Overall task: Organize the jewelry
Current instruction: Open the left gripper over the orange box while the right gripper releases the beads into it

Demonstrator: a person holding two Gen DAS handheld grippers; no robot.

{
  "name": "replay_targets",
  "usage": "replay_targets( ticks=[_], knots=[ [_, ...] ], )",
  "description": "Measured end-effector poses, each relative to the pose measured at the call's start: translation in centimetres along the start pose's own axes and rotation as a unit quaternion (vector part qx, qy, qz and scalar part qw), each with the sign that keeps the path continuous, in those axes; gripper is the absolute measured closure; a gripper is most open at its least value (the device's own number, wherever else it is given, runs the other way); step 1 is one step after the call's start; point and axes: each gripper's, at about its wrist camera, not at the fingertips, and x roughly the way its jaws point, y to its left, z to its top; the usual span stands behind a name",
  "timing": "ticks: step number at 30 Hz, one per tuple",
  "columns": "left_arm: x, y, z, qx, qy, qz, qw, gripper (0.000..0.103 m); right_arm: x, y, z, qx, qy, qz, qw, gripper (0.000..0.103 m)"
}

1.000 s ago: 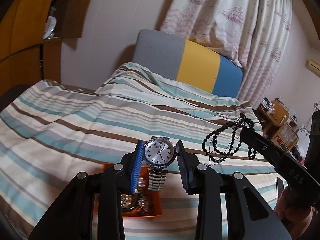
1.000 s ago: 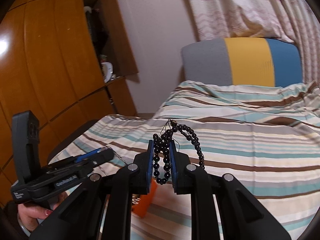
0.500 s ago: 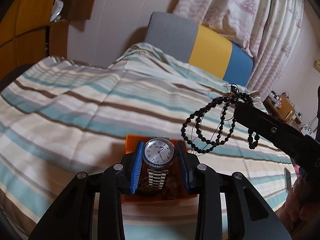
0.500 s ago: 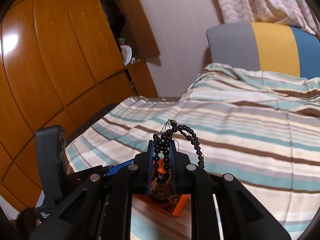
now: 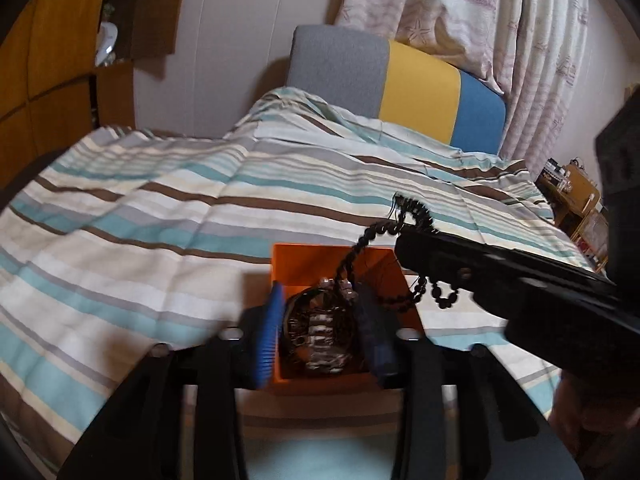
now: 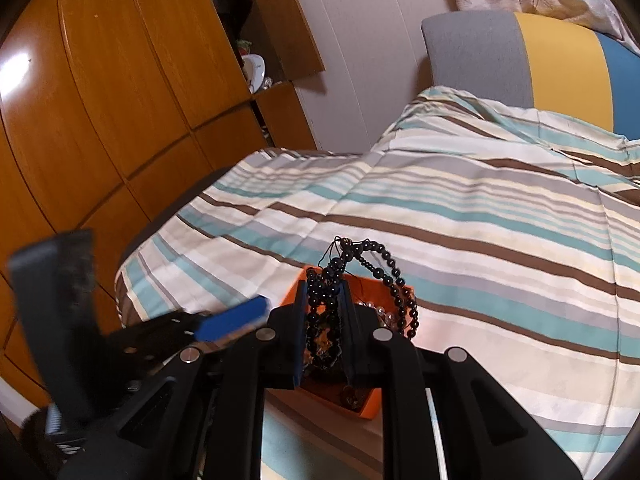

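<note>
Left wrist view is showing the watch (image 5: 320, 332) lying face-down in the orange box (image 5: 308, 268), among other tangled jewelry, with the left gripper (image 5: 322, 332) straddling it, jaws spread wide and no longer touching it; a second ago those jaws were clamping the watch upright with its dial facing the camera, well above the box. That frame is blurring with motion, so the watch's fine detail is not readable. The black bead bracelet (image 6: 326, 312) is hanging pinched between the closed jaws of the right gripper (image 6: 324, 320), its loops now dangling into the box, whereas earlier it was hanging over the striped bedspread (image 5: 140, 216) to the right of the box. Right wrist view is showing what the other cannot: the beads squeezed between the two pads, a loose loop draping over the box's far right rim, and the wooden wardrobe (image 6: 100, 100) at the left. Only the left wrist view is showing the bracelet's tail hanging below the right gripper's arm, and the headboard (image 5: 396, 76) in grey, yellow and blue beneath the curtain (image 5: 480, 12)
</note>
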Motion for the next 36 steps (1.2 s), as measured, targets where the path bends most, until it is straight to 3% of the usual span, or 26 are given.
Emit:
replay_targets(
  ticks=[1, 6, 9, 15, 17, 19, 21, 22, 27, 31, 36],
  knots=[
    [-0.6, 0.2, -0.3, 0.002, -0.008, 0.007, 0.9999, 0.047, 0.4, -0.1, -0.2, -0.002, 0.005, -0.003, 1.000, 0.089],
    [-2.1, 2.1, -1.2, -0.033, -0.013, 0.031, 0.9989, 0.046, 2.5, 0.1, -0.9, -0.014, 0.029, -0.007, 0.999, 0.089],
    [-2.9, 3.6, -1.4, -0.074, -0.017, 0.047, 0.9960, 0.033, 3.9, 0.6, -1.6, -0.026, 0.048, -0.004, 0.998, 0.089],
    [-3.4, 4.6, -1.2, -0.101, -0.021, 0.054, 0.9932, 0.033, 6.0, 0.6, -2.8, -0.033, 0.086, -0.010, 0.996, 0.086],
    [-3.3, 4.4, -1.2, -0.099, -0.020, 0.055, 0.9934, 0.032, 6.0, 0.6, -2.9, -0.035, 0.085, -0.012, 0.996, 0.083],
    [-3.2, 4.2, -1.2, -0.098, -0.017, 0.058, 0.9934, 0.021, 5.6, 1.0, -2.9, -0.051, 0.078, -0.025, 0.995, 0.077],
    [-3.1, 4.1, -1.3, -0.101, -0.016, 0.063, 0.9928, 0.019, 5.1, 1.2, -2.7, -0.056, 0.070, -0.025, 0.996, 0.062],
    [-3.0, 4.1, -1.4, -0.101, -0.013, 0.062, 0.9929, 0.019, 4.9, 1.3, -2.7, -0.059, 0.066, -0.028, 0.996, 0.060],
    [-2.5, 3.8, -1.6, -0.100, -0.002, 0.070, 0.9925, 0.019, 4.0, 1.4, -2.8, -0.064, 0.060, -0.036, 0.995, 0.059],
    [-2.5, 4.0, -1.8, -0.104, 0.002, 0.091, 0.9903, 0.011, 3.5, 1.4, -2.9, -0.071, 0.052, -0.048, 0.995, 0.057],
    [-2.2, 4.6, -2.2, -0.111, 0.016, 0.109, 0.9876, 0.011, 4.0, 1.4, -3.0, -0.096, 0.043, -0.088, 0.991, 0.056]
  ],
)
